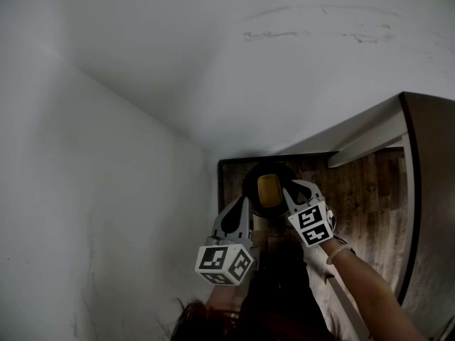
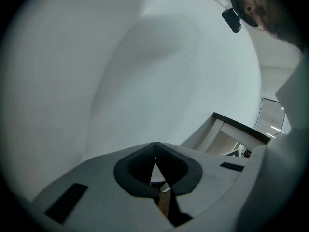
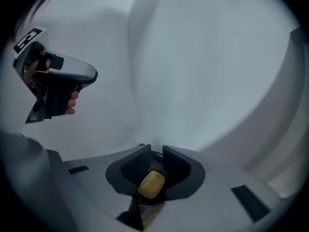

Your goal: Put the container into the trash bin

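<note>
In the head view, a small yellow container [image 1: 269, 190] lies inside a dark round trash bin [image 1: 250, 178] that stands on the wooden floor in the corner of two white walls. My right gripper [image 1: 293, 190] hovers just right of the container, over the bin. In the right gripper view, the right gripper [image 3: 157, 149] is open by a narrow gap. The container [image 3: 151, 184] shows below and between its pads, apart from them. My left gripper [image 1: 244, 203] sits at the bin's near left edge. In its own view the left gripper [image 2: 155, 145] is shut, tips touching, and empty.
White walls [image 1: 106, 155] close in on the left and behind the bin. A white beam [image 1: 370, 142] and a dark-edged panel [image 1: 419, 190] stand to the right, above the wooden floor [image 1: 370, 197]. A hand holds the left gripper's body [image 3: 58, 86].
</note>
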`<state>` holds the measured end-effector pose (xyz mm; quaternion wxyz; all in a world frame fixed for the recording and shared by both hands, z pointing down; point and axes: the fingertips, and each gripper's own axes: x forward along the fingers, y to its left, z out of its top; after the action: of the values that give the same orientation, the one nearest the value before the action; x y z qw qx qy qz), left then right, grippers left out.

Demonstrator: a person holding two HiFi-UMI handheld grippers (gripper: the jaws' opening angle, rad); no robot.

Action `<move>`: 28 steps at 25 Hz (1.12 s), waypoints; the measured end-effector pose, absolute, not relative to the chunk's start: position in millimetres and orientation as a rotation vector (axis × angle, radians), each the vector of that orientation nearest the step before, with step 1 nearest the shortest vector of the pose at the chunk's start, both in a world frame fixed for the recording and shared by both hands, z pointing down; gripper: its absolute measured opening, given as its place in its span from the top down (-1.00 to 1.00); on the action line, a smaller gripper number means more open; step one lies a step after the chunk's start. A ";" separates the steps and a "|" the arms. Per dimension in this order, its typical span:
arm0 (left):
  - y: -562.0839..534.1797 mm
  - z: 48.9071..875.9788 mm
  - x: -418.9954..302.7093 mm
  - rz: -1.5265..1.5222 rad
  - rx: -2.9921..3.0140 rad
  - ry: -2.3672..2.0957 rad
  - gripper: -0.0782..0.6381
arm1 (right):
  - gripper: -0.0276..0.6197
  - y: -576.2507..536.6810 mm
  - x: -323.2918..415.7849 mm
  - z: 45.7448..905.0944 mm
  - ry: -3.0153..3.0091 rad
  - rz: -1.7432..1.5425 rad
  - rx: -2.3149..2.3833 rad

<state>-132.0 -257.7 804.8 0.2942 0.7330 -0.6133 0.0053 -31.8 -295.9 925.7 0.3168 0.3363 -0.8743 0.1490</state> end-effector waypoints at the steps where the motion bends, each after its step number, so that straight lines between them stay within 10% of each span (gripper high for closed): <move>1: -258.2 804.6 -131.8 0.015 1.955 -1.632 0.73 | 0.66 -295.7 -31.6 925.8 -2.301 0.395 0.885; 28: -273.3 709.8 -127.1 0.034 2.078 -1.623 0.73 | 0.75 -288.1 -23.0 822.0 -2.354 0.415 0.992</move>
<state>-127.1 -273.3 709.8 0.2495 0.7632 -0.5959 0.0126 -23.0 -288.1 822.0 0.2734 0.3689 -0.8749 0.1543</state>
